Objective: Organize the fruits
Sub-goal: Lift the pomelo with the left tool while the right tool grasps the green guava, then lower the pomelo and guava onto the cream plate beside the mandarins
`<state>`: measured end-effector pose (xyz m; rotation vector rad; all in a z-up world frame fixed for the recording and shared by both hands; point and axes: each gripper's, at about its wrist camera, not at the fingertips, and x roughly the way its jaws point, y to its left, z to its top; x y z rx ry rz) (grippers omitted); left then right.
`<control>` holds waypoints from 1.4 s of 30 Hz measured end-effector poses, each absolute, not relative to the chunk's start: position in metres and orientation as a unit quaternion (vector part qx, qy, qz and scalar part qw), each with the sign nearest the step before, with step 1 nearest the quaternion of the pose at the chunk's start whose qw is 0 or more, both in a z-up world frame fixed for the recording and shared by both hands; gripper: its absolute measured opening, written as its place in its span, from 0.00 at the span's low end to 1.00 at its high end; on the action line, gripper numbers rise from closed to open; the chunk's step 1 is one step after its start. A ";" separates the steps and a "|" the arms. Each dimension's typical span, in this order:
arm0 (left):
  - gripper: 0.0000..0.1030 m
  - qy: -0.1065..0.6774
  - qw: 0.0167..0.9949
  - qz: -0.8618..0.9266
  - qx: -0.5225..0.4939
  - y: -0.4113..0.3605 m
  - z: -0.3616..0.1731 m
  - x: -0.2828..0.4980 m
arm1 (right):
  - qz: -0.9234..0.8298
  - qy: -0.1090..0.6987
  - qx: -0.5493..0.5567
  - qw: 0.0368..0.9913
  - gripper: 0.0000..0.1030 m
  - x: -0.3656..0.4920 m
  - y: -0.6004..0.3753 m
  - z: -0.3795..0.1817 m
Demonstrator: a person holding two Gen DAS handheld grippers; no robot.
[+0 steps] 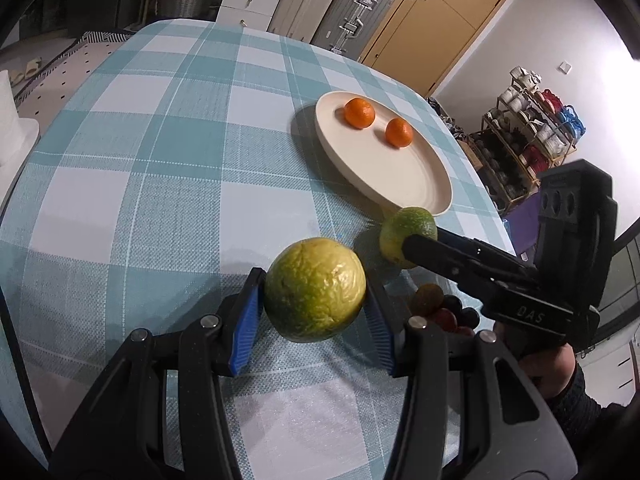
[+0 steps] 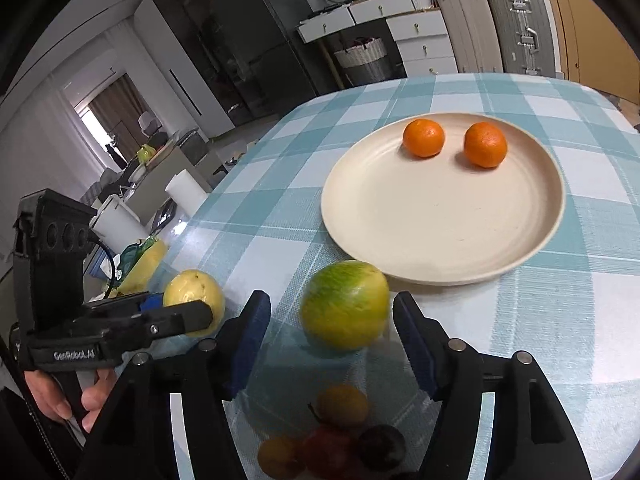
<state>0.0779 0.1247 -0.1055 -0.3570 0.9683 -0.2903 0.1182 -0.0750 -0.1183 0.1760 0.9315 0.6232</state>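
Left gripper (image 1: 316,300) pinched a yellow-green fruit (image 1: 315,289); right gripper (image 2: 332,316) spread around green fruit (image 2: 345,305), plate (image 2: 440,216) rim at one o'clock, bare cloth beyond

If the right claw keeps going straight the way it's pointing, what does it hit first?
The green-yellow fruit sitting between its open pads on the tablecloth. Past that lies the near rim of the cream plate, though depth is hard to judge through the fisheye.
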 end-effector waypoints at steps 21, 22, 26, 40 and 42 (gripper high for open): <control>0.45 0.446 0.867 -0.144 -0.170 0.119 -0.089 0.091 | 0.318 0.428 0.123 0.837 0.48 0.121 -0.088 -0.109; 0.45 0.443 0.869 -0.146 -0.166 0.117 -0.085 0.094 | 0.318 0.422 0.123 0.840 0.48 0.121 -0.091 -0.104; 0.45 0.438 0.871 -0.163 -0.152 0.104 -0.069 0.113 | 0.317 0.405 0.125 0.848 0.48 0.126 -0.102 -0.088; 0.45 0.432 0.866 -0.193 -0.162 0.072 -0.041 0.191 | 0.295 0.397 0.133 0.859 0.48 0.171 -0.130 -0.068; 0.45 0.435 0.865 -0.191 -0.162 0.068 -0.043 0.204 | 0.293 0.398 0.130 0.860 0.48 0.179 -0.131 -0.068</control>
